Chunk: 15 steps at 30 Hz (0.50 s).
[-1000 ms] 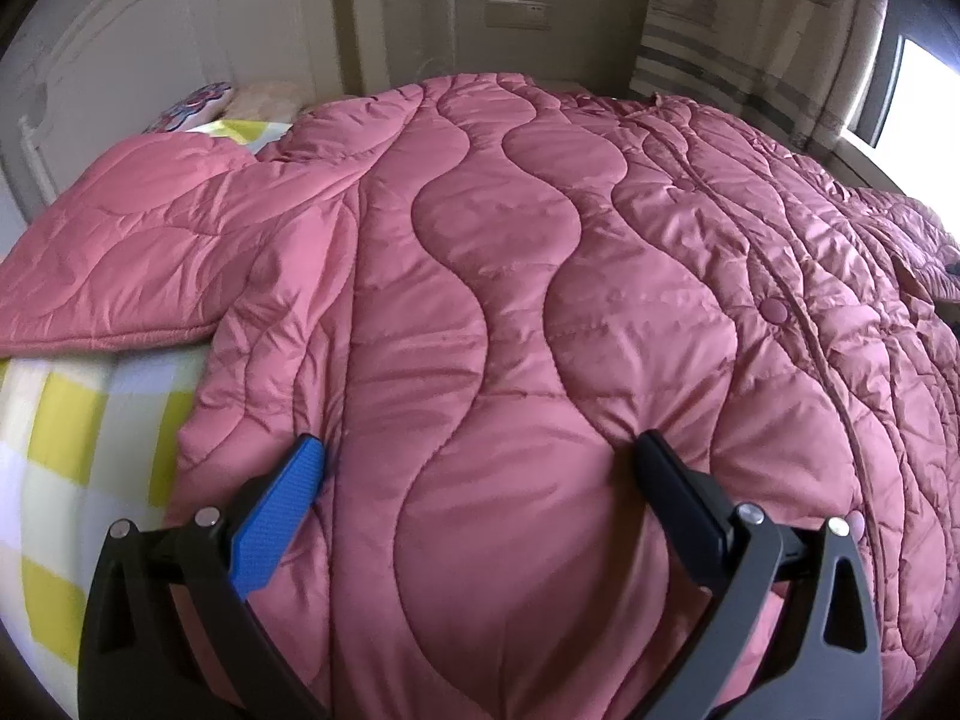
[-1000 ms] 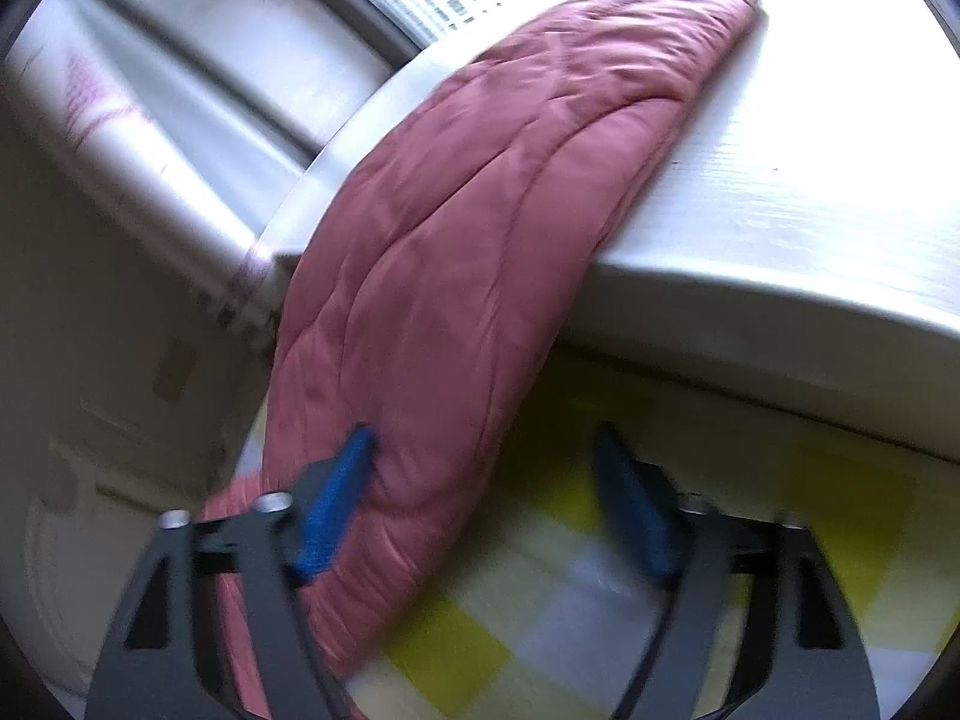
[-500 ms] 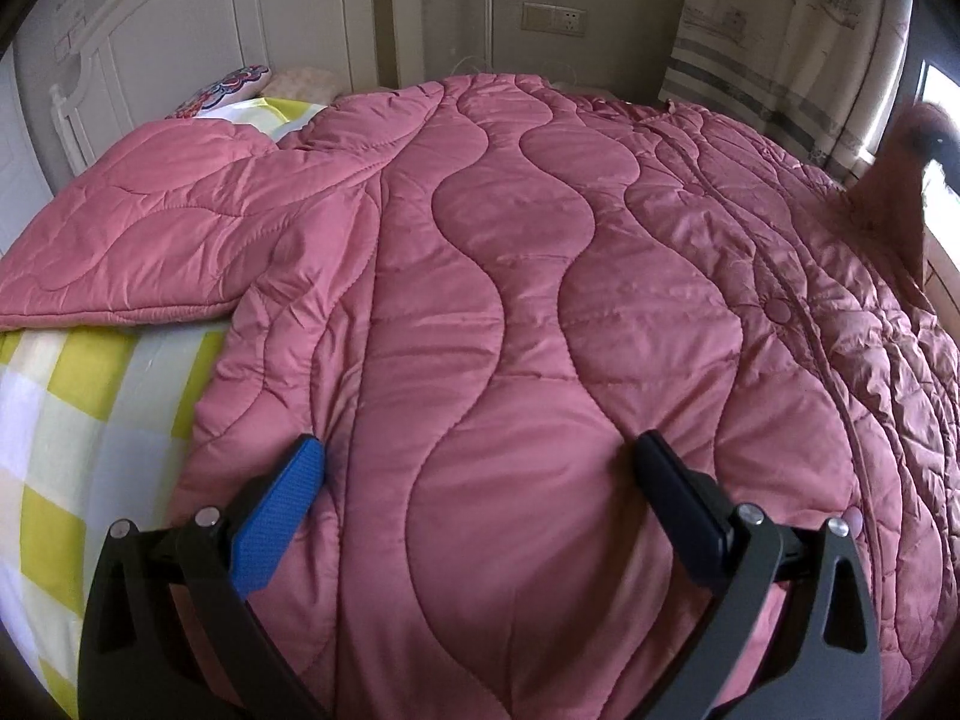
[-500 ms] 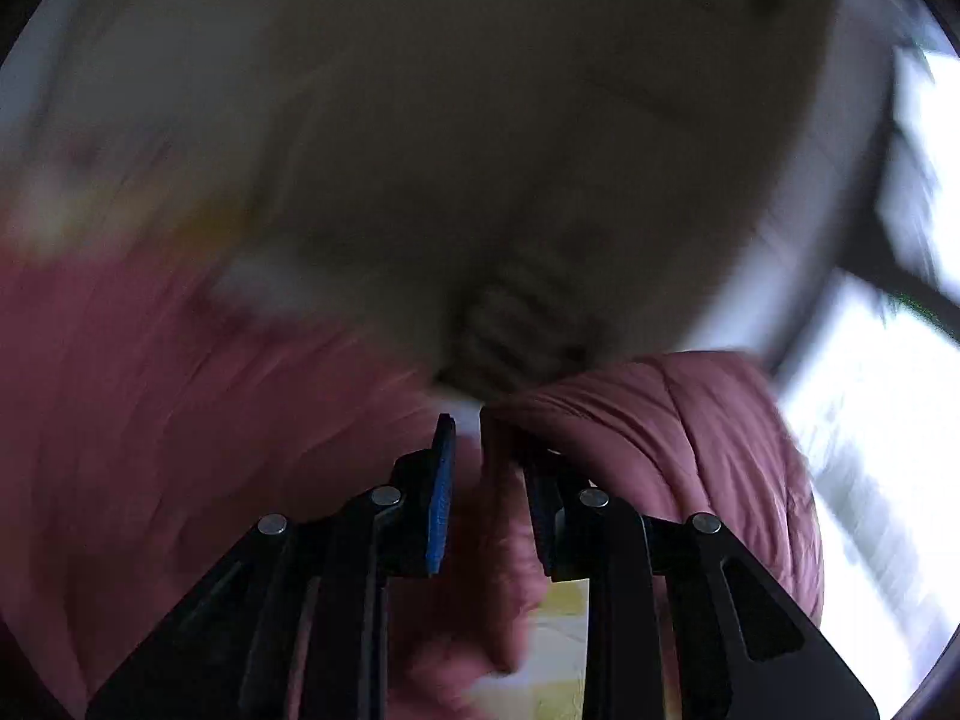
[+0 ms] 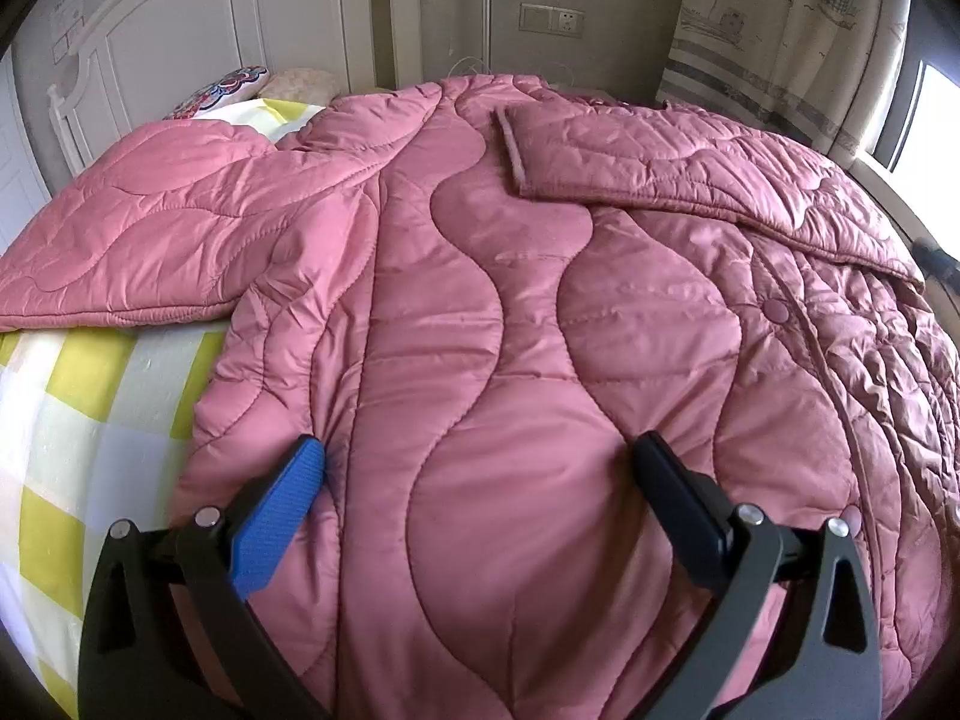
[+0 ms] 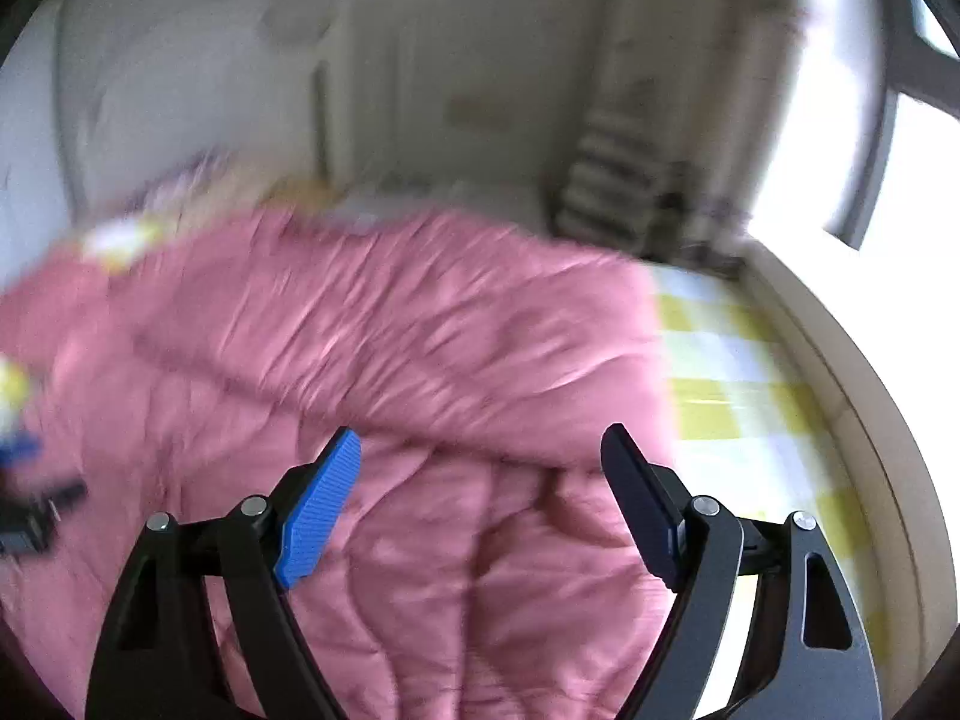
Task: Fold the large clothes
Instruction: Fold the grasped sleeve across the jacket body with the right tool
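A large pink quilted coat [image 5: 510, 312] lies spread on the bed. Its left sleeve [image 5: 156, 228] sticks out over the sheet. Its right sleeve [image 5: 690, 162] lies folded across the upper body. My left gripper [image 5: 480, 462] is open, its fingertips pressing on the coat's lower part. My right gripper [image 6: 480, 450] is open and empty above the coat [image 6: 360, 360], which is blurred in the right wrist view.
The bed has a yellow and white checked sheet [image 5: 78, 420], also showing in the right wrist view [image 6: 732, 384]. Pillows [image 5: 240, 84] lie by the white headboard [image 5: 180, 36]. A curtain [image 5: 780, 30] and a window [image 6: 870, 150] are on the right.
My right gripper took hold of the right sleeve, carried it across the coat's body and let go; it is now open. My left gripper stayed on the coat.
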### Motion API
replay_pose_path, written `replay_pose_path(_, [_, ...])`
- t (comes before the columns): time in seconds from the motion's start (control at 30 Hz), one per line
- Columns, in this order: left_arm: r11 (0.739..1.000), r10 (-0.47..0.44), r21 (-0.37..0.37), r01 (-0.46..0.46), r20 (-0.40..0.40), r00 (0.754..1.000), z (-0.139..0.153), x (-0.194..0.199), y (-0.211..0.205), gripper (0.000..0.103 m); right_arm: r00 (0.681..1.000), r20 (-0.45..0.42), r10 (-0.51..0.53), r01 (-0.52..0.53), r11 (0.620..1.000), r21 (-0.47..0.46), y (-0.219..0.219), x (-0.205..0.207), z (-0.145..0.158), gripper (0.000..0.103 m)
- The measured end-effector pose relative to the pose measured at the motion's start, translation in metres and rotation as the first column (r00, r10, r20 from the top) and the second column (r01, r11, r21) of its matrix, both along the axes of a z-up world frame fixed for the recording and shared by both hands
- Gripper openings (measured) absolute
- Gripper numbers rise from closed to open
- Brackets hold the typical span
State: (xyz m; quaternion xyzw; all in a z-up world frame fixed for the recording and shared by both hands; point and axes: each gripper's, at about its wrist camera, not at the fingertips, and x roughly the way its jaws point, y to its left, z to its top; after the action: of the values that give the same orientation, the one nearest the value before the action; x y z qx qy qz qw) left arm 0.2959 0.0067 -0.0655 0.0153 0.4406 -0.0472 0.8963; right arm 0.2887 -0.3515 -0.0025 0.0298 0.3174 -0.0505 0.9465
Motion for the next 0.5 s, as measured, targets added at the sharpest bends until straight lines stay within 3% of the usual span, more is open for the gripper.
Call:
replay_pose_path(0.07, [1.0, 0.0, 0.0, 0.0, 0.001, 1.0, 0.0, -0.001, 0.0, 0.101, 0.997, -0.045, -0.065, 0.066, 0.998, 0.018, 0.001, -0.004, -0.011, 0.08])
replay_pose_path(0.13, [1.0, -0.004, -0.005, 0.004, -0.004, 1.0, 0.0, -0.001, 0.0, 0.101, 0.975, -0.169, -0.143, 0.149, 0.989, 0.024, -0.016, 0.018, -0.045, 0.079])
replay_pose_path(0.17, [1.0, -0.012, -0.011, 0.012, -0.012, 1.0, 0.001, 0.0, 0.001, 0.101, 0.961, -0.236, -0.145, 0.175, 0.978, 0.111, -0.036, 0.027, -0.056, 0.08])
replay_pose_path(0.23, [0.998, -0.04, -0.058, 0.038, -0.043, 0.998, 0.008, 0.003, 0.005, 0.101, 0.963, -0.183, -0.198, 0.224, 0.965, 0.139, -0.05, 0.014, -0.052, 0.079])
replay_pose_path(0.27, [0.991, -0.059, -0.126, 0.053, -0.049, 0.997, 0.016, 0.007, 0.01, 0.101, 0.957, -0.186, -0.224, 0.253, 0.955, 0.154, -0.063, 0.016, -0.054, 0.08])
replay_pose_path(0.4, [0.967, -0.049, -0.248, 0.05, 0.013, 0.999, 0.05, 0.035, 0.013, 0.101, 0.958, -0.164, -0.236, 0.268, 0.941, 0.208, -0.079, 0.011, -0.055, 0.08])
replay_pose_path(0.5, [0.974, -0.047, -0.219, 0.06, 0.062, 0.997, 0.063, 0.073, -0.005, 0.101, 0.961, -0.135, -0.242, 0.262, 0.952, 0.157, -0.085, 0.029, -0.056, 0.08])
